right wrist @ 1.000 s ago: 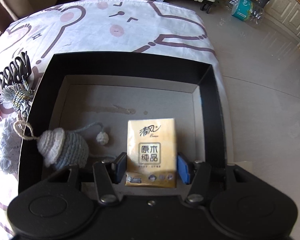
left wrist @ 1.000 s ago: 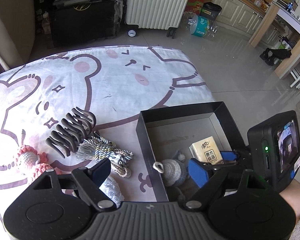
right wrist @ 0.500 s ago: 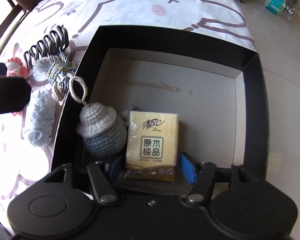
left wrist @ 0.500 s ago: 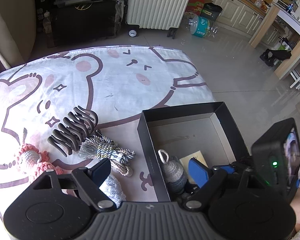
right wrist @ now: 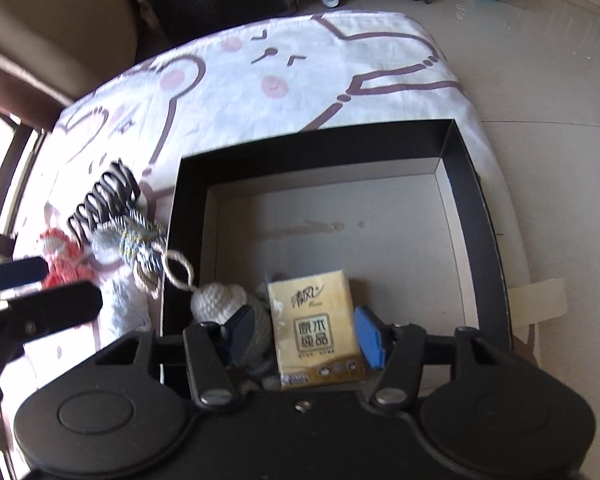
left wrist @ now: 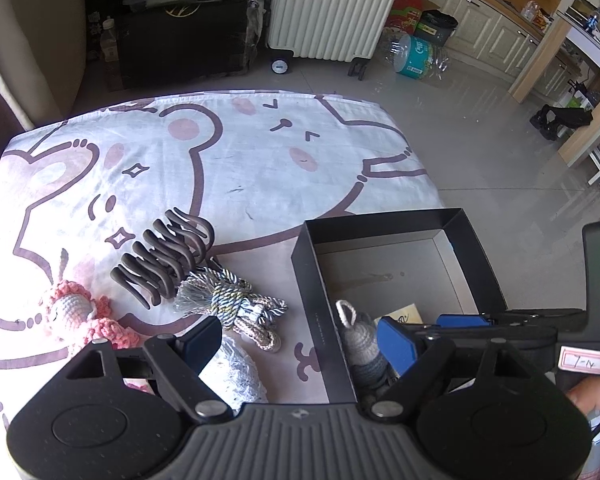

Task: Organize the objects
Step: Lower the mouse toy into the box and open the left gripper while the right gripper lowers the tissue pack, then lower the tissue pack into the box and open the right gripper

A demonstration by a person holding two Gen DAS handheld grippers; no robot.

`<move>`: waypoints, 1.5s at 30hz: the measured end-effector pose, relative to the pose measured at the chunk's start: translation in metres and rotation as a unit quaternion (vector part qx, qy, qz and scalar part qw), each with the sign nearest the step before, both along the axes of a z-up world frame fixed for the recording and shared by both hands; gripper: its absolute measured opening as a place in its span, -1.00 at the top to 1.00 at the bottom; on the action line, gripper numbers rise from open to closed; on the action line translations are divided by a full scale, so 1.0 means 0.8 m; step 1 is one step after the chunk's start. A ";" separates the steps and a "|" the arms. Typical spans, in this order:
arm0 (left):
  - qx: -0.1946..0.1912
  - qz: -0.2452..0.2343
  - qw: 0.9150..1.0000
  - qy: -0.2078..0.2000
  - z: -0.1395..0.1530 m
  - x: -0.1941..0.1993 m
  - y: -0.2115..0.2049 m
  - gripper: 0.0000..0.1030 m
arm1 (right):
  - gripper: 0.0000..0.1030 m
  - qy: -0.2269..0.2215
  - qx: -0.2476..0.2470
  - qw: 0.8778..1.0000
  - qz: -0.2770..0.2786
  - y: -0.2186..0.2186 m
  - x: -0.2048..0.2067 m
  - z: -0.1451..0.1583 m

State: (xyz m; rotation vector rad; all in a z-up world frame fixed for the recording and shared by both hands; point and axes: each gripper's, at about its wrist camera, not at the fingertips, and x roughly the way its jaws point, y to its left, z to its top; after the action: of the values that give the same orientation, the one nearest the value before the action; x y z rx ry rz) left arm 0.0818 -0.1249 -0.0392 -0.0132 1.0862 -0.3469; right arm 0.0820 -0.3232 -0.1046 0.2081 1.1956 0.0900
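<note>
Two items already lie in the black box [right wrist: 480, 216]: the tissue pack [right wrist: 316, 328] and a knitted toy [right wrist: 224, 300]. The right claw [right wrist: 304, 334] has just been narrowing, its pads clear of the pack between them. The left claw [left wrist: 300, 344], wide open and empty, hangs nearer the rope bundle [left wrist: 236, 304], just ahead.

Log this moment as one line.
right gripper: jaws just closing, tissue pack between, not clamped | left gripper: open, empty | black box: tissue pack, grey crochet toy inside | cloth: hair claw, rope, pink doll
</note>
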 end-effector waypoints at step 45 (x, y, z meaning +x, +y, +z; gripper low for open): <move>0.008 -0.002 1.000 0.004 -0.004 0.000 0.001 -0.65 | -0.37 0.072 0.043 0.987 -0.139 -0.014 0.006 -0.026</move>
State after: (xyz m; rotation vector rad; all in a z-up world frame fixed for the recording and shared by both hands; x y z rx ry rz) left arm 0.0821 -0.1242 -0.0422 0.0016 1.0961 -0.3434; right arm 0.0868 -0.3343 -0.1254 0.4611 1.2972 -0.1201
